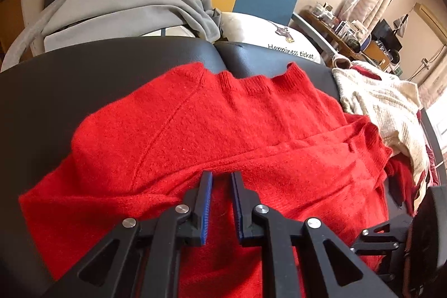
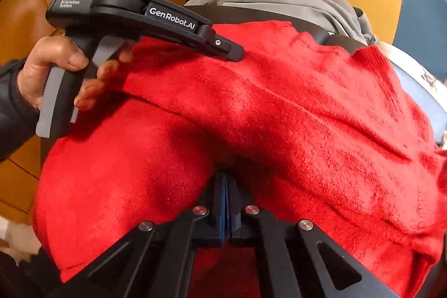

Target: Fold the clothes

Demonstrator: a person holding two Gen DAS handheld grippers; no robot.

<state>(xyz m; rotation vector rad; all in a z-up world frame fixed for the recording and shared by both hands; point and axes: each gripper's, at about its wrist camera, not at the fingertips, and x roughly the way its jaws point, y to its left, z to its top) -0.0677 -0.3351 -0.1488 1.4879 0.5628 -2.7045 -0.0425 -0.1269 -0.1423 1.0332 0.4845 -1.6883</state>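
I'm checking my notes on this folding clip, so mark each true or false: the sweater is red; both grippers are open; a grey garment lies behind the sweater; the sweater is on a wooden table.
1. The sweater is red. True.
2. Both grippers are open. False: the left gripper is open; the right gripper is shut on the sweater.
3. A grey garment lies behind it. True.
4. It lies on a wooden table. False: on a black padded surface.
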